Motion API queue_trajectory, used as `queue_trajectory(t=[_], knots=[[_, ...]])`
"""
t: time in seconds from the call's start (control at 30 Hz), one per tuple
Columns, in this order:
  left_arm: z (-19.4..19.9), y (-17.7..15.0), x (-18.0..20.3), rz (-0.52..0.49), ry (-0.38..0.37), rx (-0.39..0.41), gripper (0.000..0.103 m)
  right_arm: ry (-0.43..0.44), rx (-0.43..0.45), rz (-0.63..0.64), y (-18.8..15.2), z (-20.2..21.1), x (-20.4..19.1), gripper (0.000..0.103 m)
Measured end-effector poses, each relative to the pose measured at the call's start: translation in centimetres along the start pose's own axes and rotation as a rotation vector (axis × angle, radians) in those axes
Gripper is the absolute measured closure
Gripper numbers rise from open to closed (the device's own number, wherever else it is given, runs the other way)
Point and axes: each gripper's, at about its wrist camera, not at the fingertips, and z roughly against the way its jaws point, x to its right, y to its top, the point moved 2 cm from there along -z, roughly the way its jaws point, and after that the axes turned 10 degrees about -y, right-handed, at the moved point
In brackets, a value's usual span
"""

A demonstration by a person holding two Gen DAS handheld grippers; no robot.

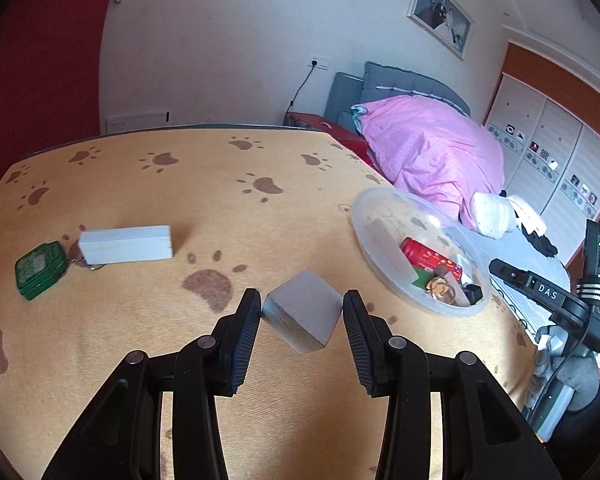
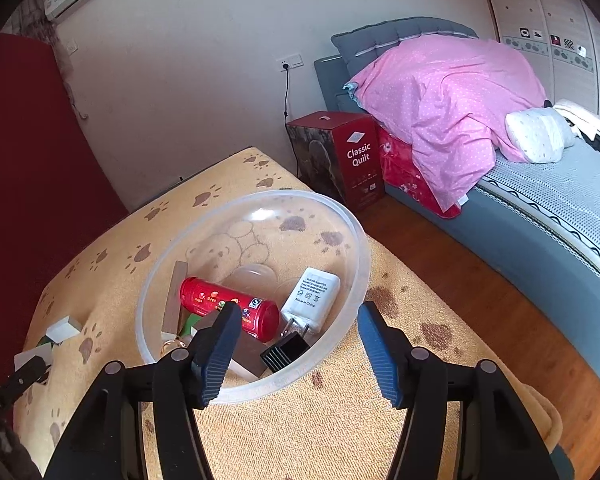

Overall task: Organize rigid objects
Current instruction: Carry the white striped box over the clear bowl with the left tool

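Observation:
My left gripper (image 1: 301, 296) is shut on a pale wooden cube (image 1: 303, 316), held tilted above the paw-print tablecloth (image 1: 220, 184). On the cloth to the left lie a long pale wooden block (image 1: 126, 245) and a green keychain tin (image 1: 40, 266). At the right stands a clear plastic bowl (image 1: 369, 248). My right gripper (image 2: 300, 312) hangs open over the near side of the bowl (image 2: 355, 240), with nothing gripped. Inside the bowl lie a red can (image 2: 228, 308), a white power adapter (image 2: 309, 298), a small black ribbed part (image 2: 286, 350) and wooden pieces (image 2: 176, 300).
The table's right edge drops to a wooden floor (image 2: 459, 280). Beyond it stands a bed with a pink quilt (image 2: 439, 100), and a red "Classic Quilt" box (image 2: 355, 160) sits on the floor beside it. A red curtain (image 2: 28, 160) hangs at the left.

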Motion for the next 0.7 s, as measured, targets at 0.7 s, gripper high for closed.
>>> queue_trajectory(t=[0.7], knots=[[-9.6, 2.6, 8.8, -0.116, -0.135, -0.108, 0.059, 0.026, 0.009, -0.016, -0.4, -0.4, 2.1, 0.037]])
